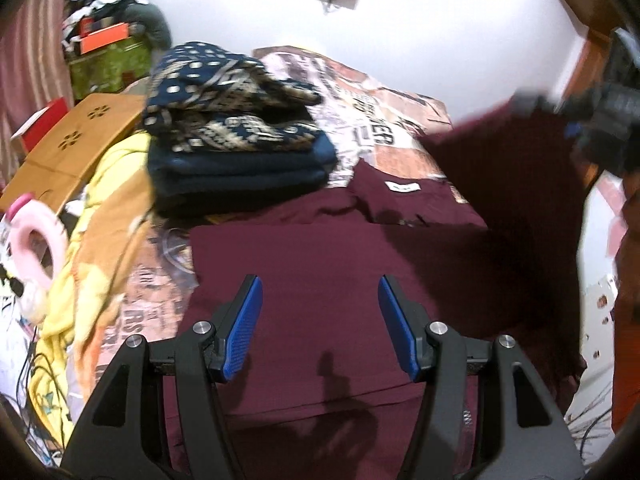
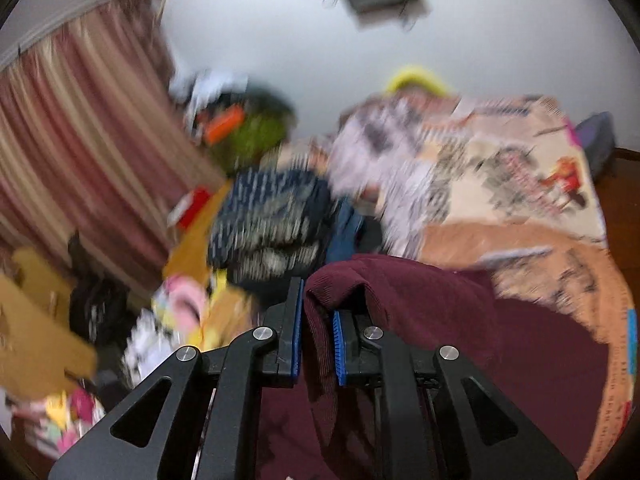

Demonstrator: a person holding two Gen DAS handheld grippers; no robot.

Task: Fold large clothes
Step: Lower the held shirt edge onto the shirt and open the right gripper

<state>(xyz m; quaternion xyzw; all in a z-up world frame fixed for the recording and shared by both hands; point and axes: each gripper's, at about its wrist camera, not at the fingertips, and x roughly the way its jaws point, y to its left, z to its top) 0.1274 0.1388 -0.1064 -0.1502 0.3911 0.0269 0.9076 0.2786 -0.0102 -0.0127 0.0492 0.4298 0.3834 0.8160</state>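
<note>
A large maroon garment lies spread on the bed, its white neck label at the far side. My left gripper is open and empty just above the garment's flat middle. My right gripper is shut on a fold of the maroon garment and holds it lifted; in the left wrist view this raised flap hangs at the right, below the blurred right gripper.
A stack of folded dark blue patterned clothes sits on the bed beyond the garment. A yellow cloth lies at the left, with a wooden board and pink headphones. The printed bedsheet runs to the wall.
</note>
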